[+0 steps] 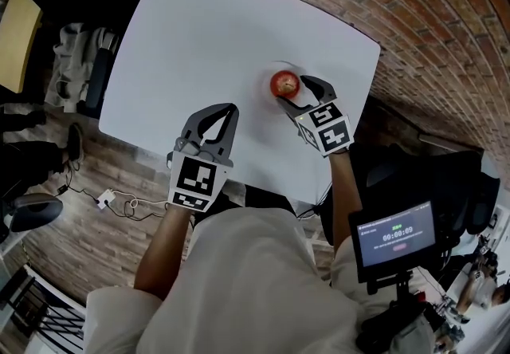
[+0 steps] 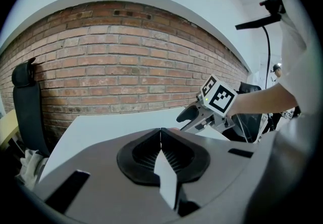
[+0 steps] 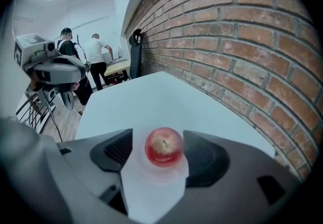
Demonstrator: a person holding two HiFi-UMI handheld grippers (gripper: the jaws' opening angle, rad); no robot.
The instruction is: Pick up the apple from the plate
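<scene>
A red apple (image 1: 284, 85) sits stem-up on a small white plate (image 1: 270, 76) near the right edge of the white table (image 1: 199, 33). My right gripper (image 1: 292, 90) is open and reaches down around it. In the right gripper view the apple (image 3: 163, 147) lies between the two black pads (image 3: 117, 150) on the plate (image 3: 151, 176), with a gap on the left side and the right pad close beside it. My left gripper (image 1: 230, 109) hovers over the table's near edge, left of the apple. Its jaws are shut with nothing in them (image 2: 161, 130).
A brick wall (image 3: 242, 56) runs along the table's far and right sides. A screen on a stand (image 1: 395, 238) is by my right side. A black chair (image 2: 25, 102) stands off the table's left end. Two people (image 3: 96, 51) stand far back in the room.
</scene>
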